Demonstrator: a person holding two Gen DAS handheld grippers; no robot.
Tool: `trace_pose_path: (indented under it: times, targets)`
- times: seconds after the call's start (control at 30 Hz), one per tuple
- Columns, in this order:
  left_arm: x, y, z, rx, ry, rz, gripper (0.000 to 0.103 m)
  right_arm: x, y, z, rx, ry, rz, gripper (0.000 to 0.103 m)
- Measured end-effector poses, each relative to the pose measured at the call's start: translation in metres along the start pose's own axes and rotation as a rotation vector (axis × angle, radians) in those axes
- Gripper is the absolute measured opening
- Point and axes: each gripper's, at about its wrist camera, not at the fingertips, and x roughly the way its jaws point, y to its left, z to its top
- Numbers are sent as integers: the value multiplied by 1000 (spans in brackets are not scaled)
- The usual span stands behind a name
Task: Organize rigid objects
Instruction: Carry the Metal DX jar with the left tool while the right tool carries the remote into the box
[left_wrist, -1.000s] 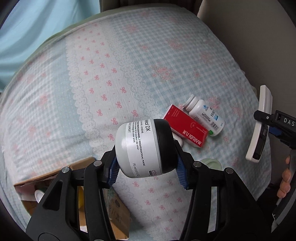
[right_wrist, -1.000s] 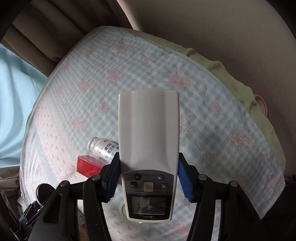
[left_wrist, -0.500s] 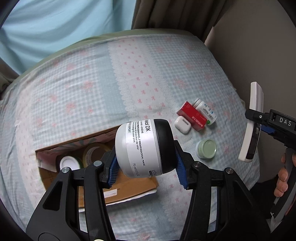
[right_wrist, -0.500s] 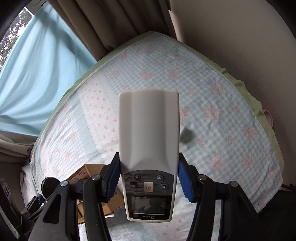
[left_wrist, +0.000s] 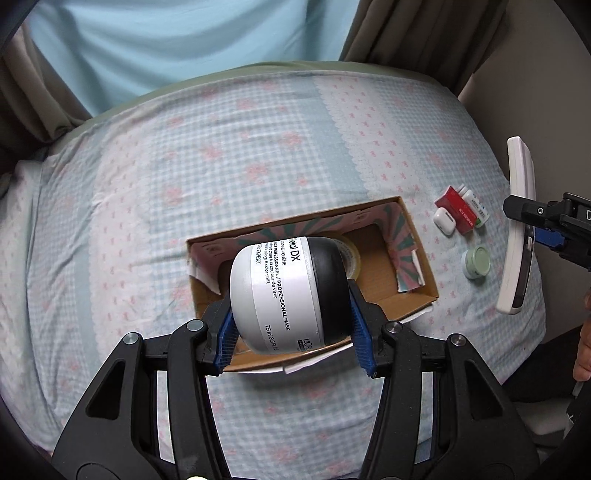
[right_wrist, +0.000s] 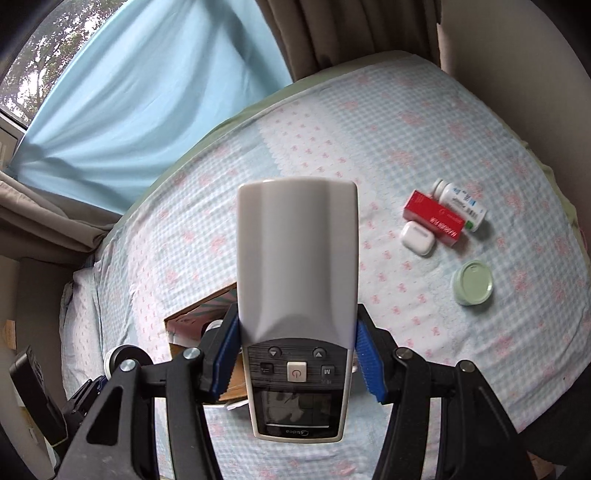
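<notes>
- My left tool (left_wrist: 293, 328) is clenched on a white hair-mask jar (left_wrist: 284, 291) with a black lid, lying on its side between the blue pads; the label runs off behind the jar's curve, so only part of it reads.
- The jar hangs over an open cardboard box (left_wrist: 417, 266) on the bed (left_wrist: 147, 192) and hides most of the box's middle.
- Inside the box I can make out the edge of a tape roll (left_wrist: 351, 254) past the jar's lid; whatever else is in there is covered.
- My right tool (right_wrist: 297, 354) grips a white remote control (right_wrist: 297, 258) by its sides, screen end toward the camera, with the far end blocking much of the box from this view.
- In the left view the remote shows only edge-on at the right border, and the right tool is cut off by the frame.
- To the right of the box lie a red carton (right_wrist: 434, 218), a white pill bottle (right_wrist: 460, 203) touching it behind, a white earbud case (right_wrist: 417, 238) just in front, and a small green jar (right_wrist: 473, 282) a little apart.
- The print on the carton and bottle is too small to read.
</notes>
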Motion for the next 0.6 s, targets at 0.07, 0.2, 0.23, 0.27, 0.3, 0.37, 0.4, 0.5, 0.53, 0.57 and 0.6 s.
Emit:
trace_pose_path:
  times: [0.07,0.2,0.23,0.27,0.3,0.37,0.4,0.5,0.53,0.57,0.6]
  targets:
    - [4,19,-4,-2,6,9,48,16,15,-5,11,26,16,53]
    - [23,48,-7,-7,29,19,48,55,35,-15,56,85,49,53]
    - [29,53,-7,-10,35,16,48,64,37,-17,75,97,57,53]
    - [36,57,-7,-12,42,11,48,74,39,-19,94,108,63,53]
    - [43,60,-7,-13,48,8,48,84,40,-20,113,118,66,53]
    - [58,62,-6,-7,62,2,48,102,42,-24,151,133,70,53]
    - [65,63,-5,-2,67,-1,48,110,42,-25,170,139,66,53]
    - [88,61,-5,13,84,-12,48,134,34,-29,250,154,54,53]
    - [96,60,-5,18,91,-14,48,142,31,-31,275,159,45,53]
    - [104,59,-6,25,97,-15,48,149,29,-32,293,162,35,53]
    - [111,58,-7,35,103,-14,48,155,27,-33,306,163,24,53]
